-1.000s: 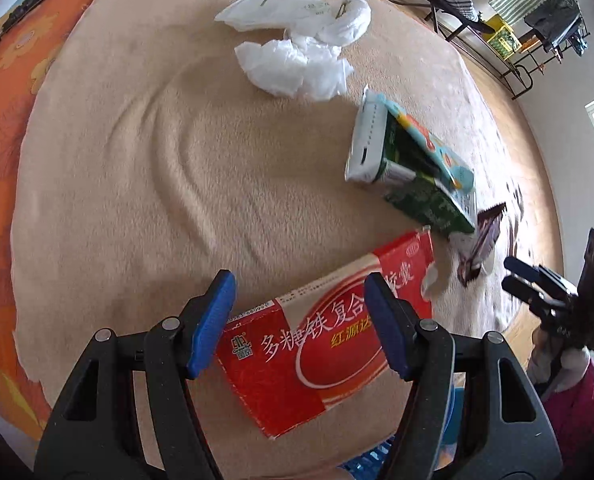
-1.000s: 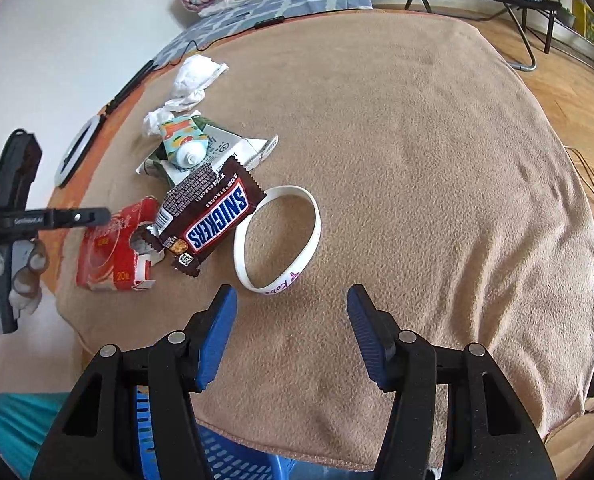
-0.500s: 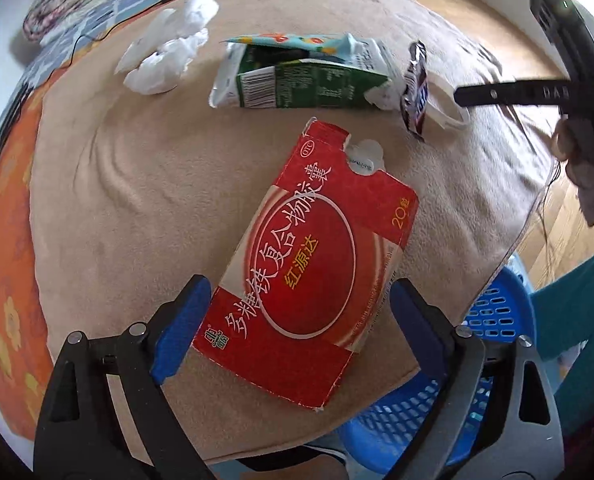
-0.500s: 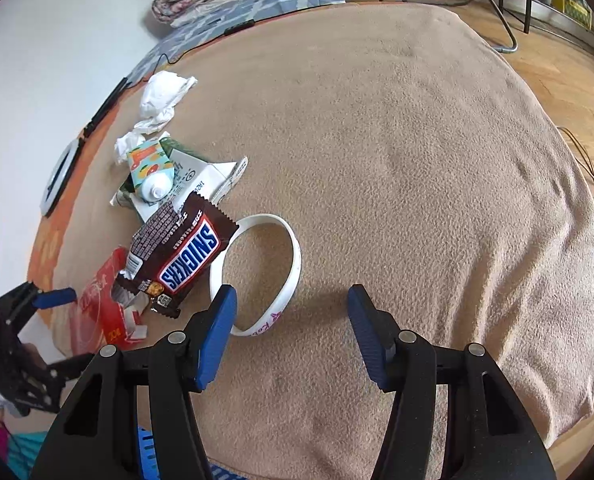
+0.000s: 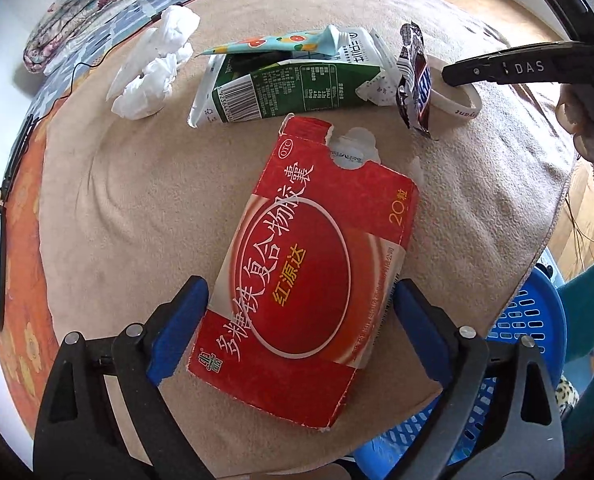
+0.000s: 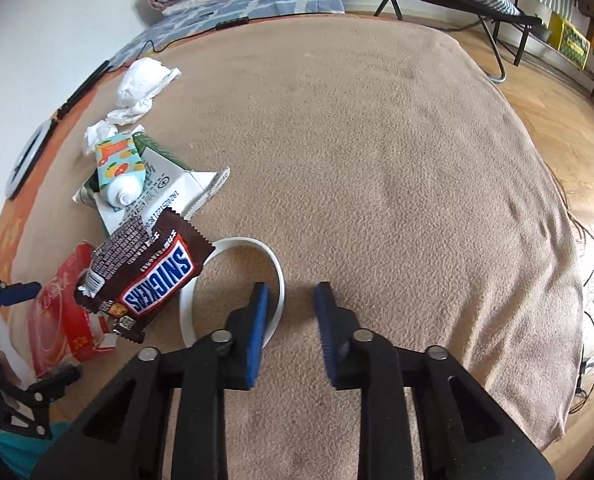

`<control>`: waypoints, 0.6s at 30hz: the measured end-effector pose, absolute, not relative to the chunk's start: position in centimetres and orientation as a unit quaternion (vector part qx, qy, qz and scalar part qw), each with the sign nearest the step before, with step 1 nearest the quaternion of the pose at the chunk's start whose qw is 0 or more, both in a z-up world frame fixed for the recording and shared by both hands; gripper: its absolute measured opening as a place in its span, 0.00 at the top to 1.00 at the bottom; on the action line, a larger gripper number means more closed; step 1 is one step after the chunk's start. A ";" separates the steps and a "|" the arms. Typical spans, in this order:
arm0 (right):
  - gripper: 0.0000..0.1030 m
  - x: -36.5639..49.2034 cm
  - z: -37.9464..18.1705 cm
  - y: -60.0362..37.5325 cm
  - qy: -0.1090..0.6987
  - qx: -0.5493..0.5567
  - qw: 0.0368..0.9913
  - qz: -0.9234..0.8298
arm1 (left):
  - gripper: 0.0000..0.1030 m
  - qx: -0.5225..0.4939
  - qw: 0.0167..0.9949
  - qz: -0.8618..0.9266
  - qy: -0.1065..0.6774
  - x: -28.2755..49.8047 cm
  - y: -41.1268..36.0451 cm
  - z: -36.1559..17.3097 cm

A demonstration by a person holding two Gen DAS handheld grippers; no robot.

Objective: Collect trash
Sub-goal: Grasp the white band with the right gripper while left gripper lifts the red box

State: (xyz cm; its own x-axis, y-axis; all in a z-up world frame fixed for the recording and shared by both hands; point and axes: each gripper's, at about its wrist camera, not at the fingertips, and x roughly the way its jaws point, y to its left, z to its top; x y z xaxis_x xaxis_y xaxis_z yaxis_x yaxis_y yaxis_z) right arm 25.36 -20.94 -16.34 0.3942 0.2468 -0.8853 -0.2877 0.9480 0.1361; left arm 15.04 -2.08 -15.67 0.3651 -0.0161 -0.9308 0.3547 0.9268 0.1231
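Six pieces of litter lie on the tan blanket (image 6: 377, 140), all toward its left edge, with a blue basket (image 5: 525, 320) below the near corner. Largest: red medicine carton (image 5: 309, 264), flattened, at the near edge; the left gripper (image 5: 301, 316) straddles its lower end, jaws wide, pads beside both long edges but not visibly pressing. Judged light, stiff card, best pinched across its width. Next: green-and-white drink carton (image 5: 293, 92), crushed and open, farther in, with a printed fruit-pattern tube (image 6: 119, 164) resting on it; light and springy, edges the likeliest hold. Crumpled white tissue (image 5: 153, 68), beyond these toward the far left edge, soft and weightless. Snickers wrapper (image 6: 145, 276), slick foil, leaning over the white ring (image 6: 273, 264). Smallest: that ring, thin, probably flexible; the right gripper (image 6: 291, 312) has its jaws partly closed astride the ring's near rim, one pad inside, one outside, no contact certain.
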 end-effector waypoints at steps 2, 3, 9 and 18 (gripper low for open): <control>0.94 25.3 -16.3 -21.3 0.520 -0.025 0.838 0.161 | 0.08 0.152 0.813 -0.112 0.551 14.9 -1.8 -15.6; 0.97 25.2 -16.2 -21.6 0.516 -0.029 0.841 0.158 | 0.08 0.152 0.813 -0.111 0.551 14.9 -1.8 -15.5; 0.98 24.7 -14.5 -22.9 0.485 -0.034 0.863 0.138 | 0.10 0.139 0.819 -0.101 0.548 15.1 -0.9 -15.3; 0.97 25.2 -14.6 -24.1 0.493 -0.009 0.856 0.154 | 0.11 0.122 0.821 -0.092 0.550 14.8 -0.1 -15.1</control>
